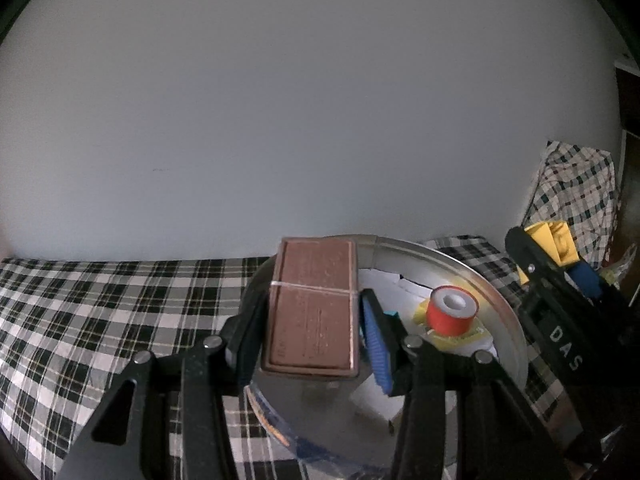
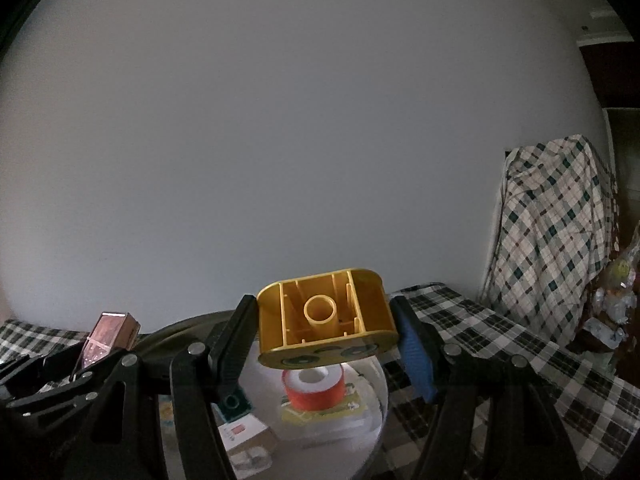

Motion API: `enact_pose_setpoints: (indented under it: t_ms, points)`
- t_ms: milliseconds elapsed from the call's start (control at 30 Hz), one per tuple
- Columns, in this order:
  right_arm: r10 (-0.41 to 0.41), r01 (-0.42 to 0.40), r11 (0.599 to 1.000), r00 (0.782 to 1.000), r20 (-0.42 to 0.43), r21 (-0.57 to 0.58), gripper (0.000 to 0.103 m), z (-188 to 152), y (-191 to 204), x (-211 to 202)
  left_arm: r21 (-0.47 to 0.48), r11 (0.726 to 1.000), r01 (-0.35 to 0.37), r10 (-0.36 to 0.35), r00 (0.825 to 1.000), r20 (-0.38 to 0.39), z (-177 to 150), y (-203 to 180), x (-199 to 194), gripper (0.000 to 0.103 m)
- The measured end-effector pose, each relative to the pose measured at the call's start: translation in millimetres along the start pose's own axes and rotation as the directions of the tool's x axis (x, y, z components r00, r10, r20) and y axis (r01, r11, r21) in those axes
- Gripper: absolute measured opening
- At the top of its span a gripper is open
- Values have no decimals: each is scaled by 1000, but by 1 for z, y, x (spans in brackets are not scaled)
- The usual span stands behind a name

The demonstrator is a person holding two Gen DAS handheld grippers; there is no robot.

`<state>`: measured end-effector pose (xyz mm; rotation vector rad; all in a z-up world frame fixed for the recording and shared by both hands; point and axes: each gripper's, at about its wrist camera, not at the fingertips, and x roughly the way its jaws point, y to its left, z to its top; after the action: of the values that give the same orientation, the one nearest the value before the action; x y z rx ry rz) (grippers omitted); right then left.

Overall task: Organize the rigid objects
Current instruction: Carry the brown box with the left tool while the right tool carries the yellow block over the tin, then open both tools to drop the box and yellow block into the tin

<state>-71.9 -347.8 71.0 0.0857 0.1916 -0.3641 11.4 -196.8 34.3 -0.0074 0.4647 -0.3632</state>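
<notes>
The left gripper (image 1: 314, 320) pinched a brown box (image 1: 313, 306) above the metal tray (image 1: 496, 292), and the right gripper (image 2: 326, 328) clamped a yellow block (image 2: 326, 320) over the same tray. Beyond the fingers, a red spool (image 1: 451, 310) sat in the tray on the plaid cloth (image 1: 100, 300).

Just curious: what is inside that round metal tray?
In the metal tray: a red spool on a yellow card, and white boxes. The held brown box and yellow block hide the rest.
</notes>
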Motion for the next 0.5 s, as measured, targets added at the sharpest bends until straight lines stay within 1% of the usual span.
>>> enact_pose_setpoints:
  t_ms: [167,300,400,500]
  points:
    - [0,0,1000,1000,-24,2,69,4,0,20,-3,1000,-19,18,999,-27,6,-3,14,46]
    - [22,-23,1000,996,-89,-10,69,6,2,43,-3,999,-36,35,996,-81,12,-7,32,46]
    - [55,-56,998,991,-119,1,69,9,1,51,9,999,-42,42,990,-131,15,-12,45,46]
    - [84,-85,996,980,-179,2,69,9,1,61,17,999,-50,53,986,-161,18,-15,53,46]
